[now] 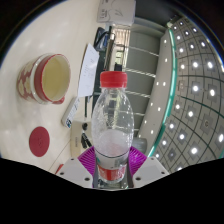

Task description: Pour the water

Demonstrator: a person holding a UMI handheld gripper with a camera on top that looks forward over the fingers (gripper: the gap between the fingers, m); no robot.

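Red-capped clear bottle [113, 125], no readable label, clamped upright between the tongs [108, 163].

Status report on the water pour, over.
Gripper shut on capped bottle, upright. Cup beyond, to the left, apart. Red lid on table; path clear.

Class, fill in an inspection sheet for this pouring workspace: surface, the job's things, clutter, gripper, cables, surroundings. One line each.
Surface: pale tabletop, with a dotted glass edge at its side.
Job's things: clear plastic bottle with red cap, upright between the jaws; red-rimmed cup beyond it, apart from it.
Clutter: small red disc on the tabletop near the cup, possibly a lid.
Gripper: gripper with its pink pads closed on the bottle's lower part.
Cables: nothing seen.
Surroundings: pale furniture beyond the bottle; details unclear.
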